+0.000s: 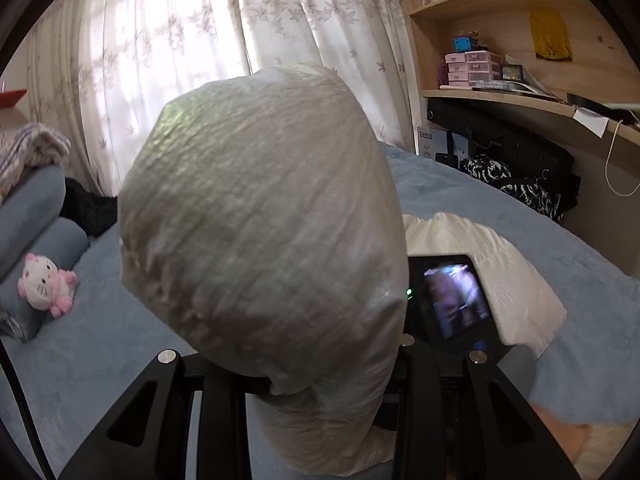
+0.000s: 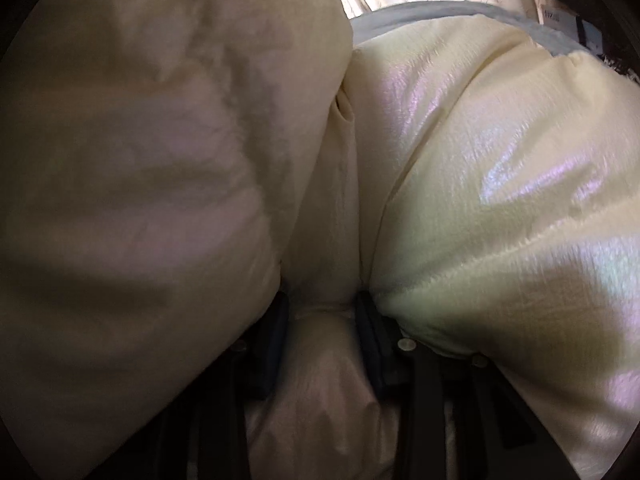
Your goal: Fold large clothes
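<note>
**Both grippers pinch a puffy cream jacket above a blue bed**

The left gripper [image 1: 320,392] is clamped on a bulging fold of the cream padded jacket [image 1: 260,220], which rises in front of its camera and hides most of the room. The right gripper [image 2: 320,340] is likewise closed on a pinched ridge of the jacket [image 2: 500,200], its blue pads [image 2: 272,344] pressing from both sides. The rest of the jacket lies on the blue bedcover [image 1: 500,216] (a plush toy [image 1: 46,284] sits well apart). To fold well, I judge both grips should hold firm and carry the raised part evenly over the lying part, edges aligned, since slippery padding may slide.
</note>
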`<action>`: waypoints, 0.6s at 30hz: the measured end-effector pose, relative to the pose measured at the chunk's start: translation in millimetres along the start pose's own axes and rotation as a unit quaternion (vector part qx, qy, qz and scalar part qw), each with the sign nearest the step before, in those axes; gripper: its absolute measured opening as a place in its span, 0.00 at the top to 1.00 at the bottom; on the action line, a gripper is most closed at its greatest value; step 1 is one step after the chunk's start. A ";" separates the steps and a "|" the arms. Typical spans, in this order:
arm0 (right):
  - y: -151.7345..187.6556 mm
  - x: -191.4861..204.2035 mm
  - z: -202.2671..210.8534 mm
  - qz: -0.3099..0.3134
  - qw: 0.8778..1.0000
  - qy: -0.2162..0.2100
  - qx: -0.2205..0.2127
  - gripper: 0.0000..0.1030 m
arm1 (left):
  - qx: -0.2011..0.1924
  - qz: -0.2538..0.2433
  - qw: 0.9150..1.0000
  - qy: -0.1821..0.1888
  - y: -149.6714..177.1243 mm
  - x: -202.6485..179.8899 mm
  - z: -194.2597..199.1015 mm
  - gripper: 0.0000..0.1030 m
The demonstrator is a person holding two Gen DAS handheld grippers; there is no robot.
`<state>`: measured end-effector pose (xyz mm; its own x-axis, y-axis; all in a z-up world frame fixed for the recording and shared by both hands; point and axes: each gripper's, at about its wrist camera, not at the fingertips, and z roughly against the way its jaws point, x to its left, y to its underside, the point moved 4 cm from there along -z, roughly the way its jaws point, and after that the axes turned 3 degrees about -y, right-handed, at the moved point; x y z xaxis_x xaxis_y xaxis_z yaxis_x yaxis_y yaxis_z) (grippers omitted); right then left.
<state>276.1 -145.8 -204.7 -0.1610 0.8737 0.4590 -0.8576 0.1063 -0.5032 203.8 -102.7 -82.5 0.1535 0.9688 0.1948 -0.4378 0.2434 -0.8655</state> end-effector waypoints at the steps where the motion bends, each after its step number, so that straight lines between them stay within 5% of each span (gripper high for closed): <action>1: -0.2 -1.2 7.9 -0.007 1.000 -0.009 0.005 0.66 | 0.003 -0.004 1.000 -0.004 -1.3 -2.5 0.1 0.69; 6: 0.5 -22.0 88.7 -0.026 0.999 -0.030 -0.033 0.62 | 0.025 -0.015 0.999 -0.016 -15.4 -19.7 -13.6 0.69; 11: -0.1 -78.0 172.6 -0.066 0.987 0.092 -0.114 0.59 | 0.039 -0.097 0.993 -0.046 -22.3 -64.3 -22.8 0.68; 15: 6.9 -118.5 194.4 -0.106 0.975 0.151 -0.121 0.59 | 0.049 -0.216 0.972 -0.075 -14.6 -119.7 -38.1 0.65; 18: 14.9 -147.8 205.1 -0.147 0.968 0.165 -0.122 0.59 | 0.048 -0.306 0.947 -0.088 2.1 -158.8 -49.9 0.63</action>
<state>186.9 -370.8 -129.9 0.2717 0.8886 0.3695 -0.6947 0.4468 -0.5637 222.7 -258.4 -138.2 0.2571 0.6360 0.7276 -0.3946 0.7564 -0.5217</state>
